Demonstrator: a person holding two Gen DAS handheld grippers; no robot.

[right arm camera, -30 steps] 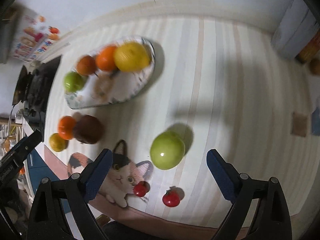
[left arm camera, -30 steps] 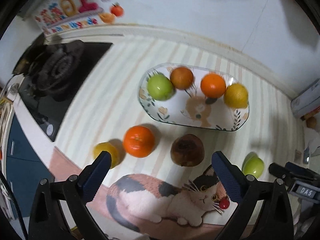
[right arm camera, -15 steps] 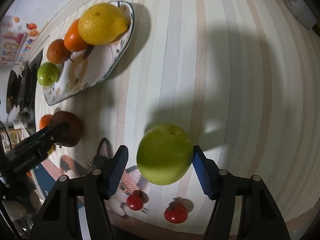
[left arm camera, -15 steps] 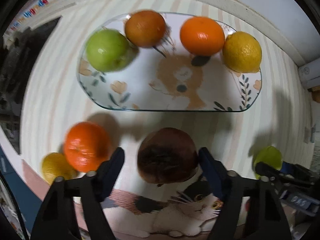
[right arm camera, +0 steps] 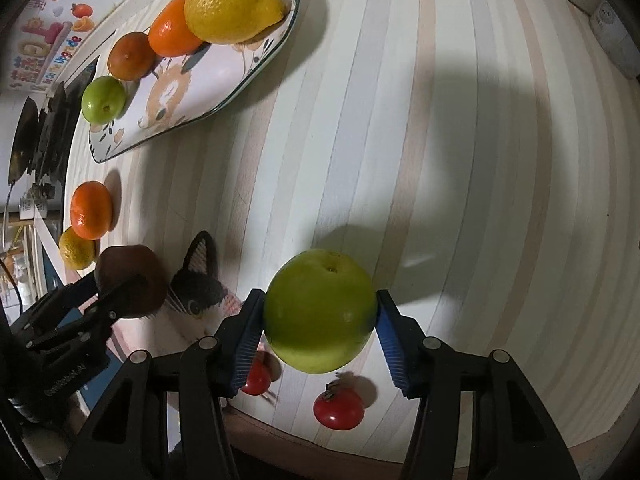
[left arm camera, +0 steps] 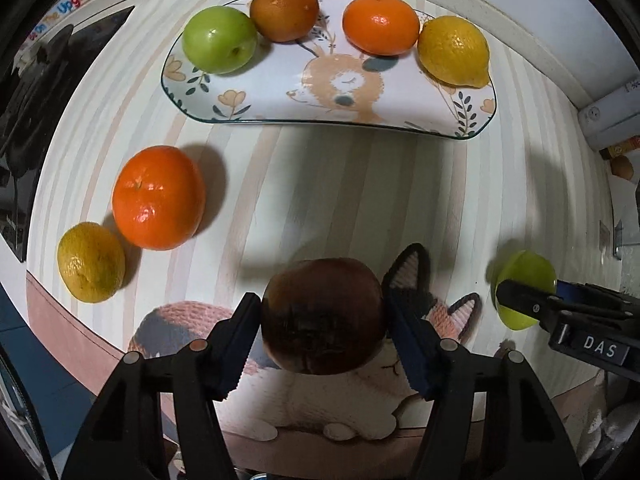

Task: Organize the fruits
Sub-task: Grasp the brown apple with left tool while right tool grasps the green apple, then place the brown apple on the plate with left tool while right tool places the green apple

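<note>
Striped mat (left arm camera: pixel 340 184): under plate (left arm camera: pixel 280 100) near far edge
Left wrist: left gripper (left arm camera: pixel 324 328) clamped on brown fruit (left arm camera: pixel 324 316), near edge
Right wrist: right gripper (right arm camera: pixel 318 330) clamped on green apple (right arm camera: pixel 320 310), near edge, beside tomatoes (right arm camera: pixel 338 408)

Glossy glazed plate (left arm camera: pixel 192 108), smooth shiny green apple (right arm camera: pixel 320 312), dimpled lemon (left arm camera: pixel 454 50), matt black plastic tongs (left arm camera: pixel 323 344)

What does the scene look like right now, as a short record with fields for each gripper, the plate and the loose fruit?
left gripper: shut on brown fruit
right gripper: shut on green apple
plate: holds green apple, brown-orange fruit, orange, lemon
loose on mat: orange, yellow citrus, two tomatoes
</note>
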